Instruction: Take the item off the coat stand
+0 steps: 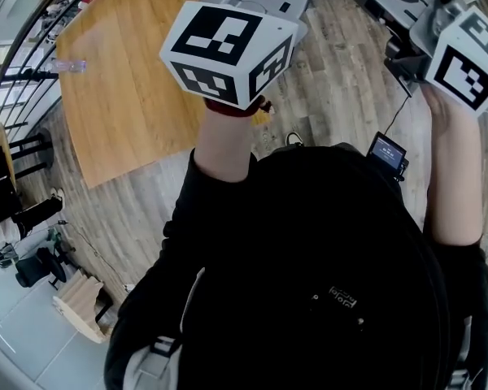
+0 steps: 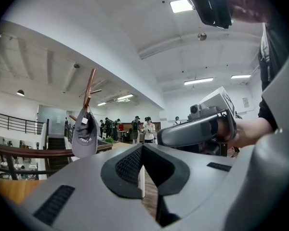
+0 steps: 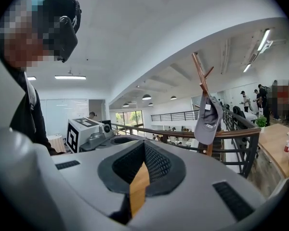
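Note:
A grey cap (image 2: 84, 136) hangs from a peg of the wooden coat stand (image 2: 90, 88), some way ahead and to the left of my left gripper (image 2: 142, 148). In the right gripper view the same cap (image 3: 207, 121) hangs on the stand (image 3: 201, 73), ahead and to the right of my right gripper (image 3: 144, 146). Both grippers are shut with nothing between the pads, and both are held level and well short of the cap. In the head view only their marker cubes show, the left cube (image 1: 228, 51) and the right cube (image 1: 468, 59); the jaws are cut off at the top edge.
A wooden-topped railing (image 3: 241, 134) runs beside the stand. A wooden table (image 1: 130, 80) with a plastic bottle (image 1: 69, 66) stands to my left. Several people (image 2: 135, 129) stand far behind the stand. Each gripper shows in the other's view.

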Tool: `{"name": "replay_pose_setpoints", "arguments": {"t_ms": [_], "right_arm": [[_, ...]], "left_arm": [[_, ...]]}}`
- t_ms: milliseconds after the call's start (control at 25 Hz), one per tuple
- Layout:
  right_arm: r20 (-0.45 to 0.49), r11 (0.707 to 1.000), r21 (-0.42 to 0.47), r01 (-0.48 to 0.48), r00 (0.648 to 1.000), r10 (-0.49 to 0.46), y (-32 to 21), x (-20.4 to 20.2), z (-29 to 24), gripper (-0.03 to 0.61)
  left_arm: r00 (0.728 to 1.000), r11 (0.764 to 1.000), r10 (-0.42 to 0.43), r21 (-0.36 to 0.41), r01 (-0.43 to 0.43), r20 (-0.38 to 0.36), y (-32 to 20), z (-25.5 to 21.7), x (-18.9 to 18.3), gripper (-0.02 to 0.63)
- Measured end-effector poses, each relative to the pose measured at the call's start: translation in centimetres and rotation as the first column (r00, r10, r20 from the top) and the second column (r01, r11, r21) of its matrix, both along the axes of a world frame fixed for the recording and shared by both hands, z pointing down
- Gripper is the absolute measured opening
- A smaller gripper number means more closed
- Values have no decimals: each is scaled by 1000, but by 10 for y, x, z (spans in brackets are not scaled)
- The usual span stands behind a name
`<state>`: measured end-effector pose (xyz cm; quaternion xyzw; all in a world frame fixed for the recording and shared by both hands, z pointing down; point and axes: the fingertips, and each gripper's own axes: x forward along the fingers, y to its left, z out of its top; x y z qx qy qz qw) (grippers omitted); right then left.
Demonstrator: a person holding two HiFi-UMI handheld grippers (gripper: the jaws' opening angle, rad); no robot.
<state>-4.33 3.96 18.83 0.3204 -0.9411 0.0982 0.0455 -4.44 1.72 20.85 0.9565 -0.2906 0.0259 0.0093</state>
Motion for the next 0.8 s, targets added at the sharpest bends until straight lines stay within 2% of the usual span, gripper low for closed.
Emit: {"name": "replay_pose_setpoints", "arguments": {"t_ms": [280,480,800], "right_arm": [[4,1000,-16,9,1000,-9,-7,-8,5,15],[17,999,-27,29,999,-28,-6,-3,7,15],[53,996,-42,80,996,-78,-50,12,11,15]], "left_arm": [[1000,999,-17,-28,17,-13,-6,11,-11,-3],[999,999,-39,-36,39,5,0,12,-9,-3],[993,993,-110,-38,111,30,-37,13,-3,-3]]}}
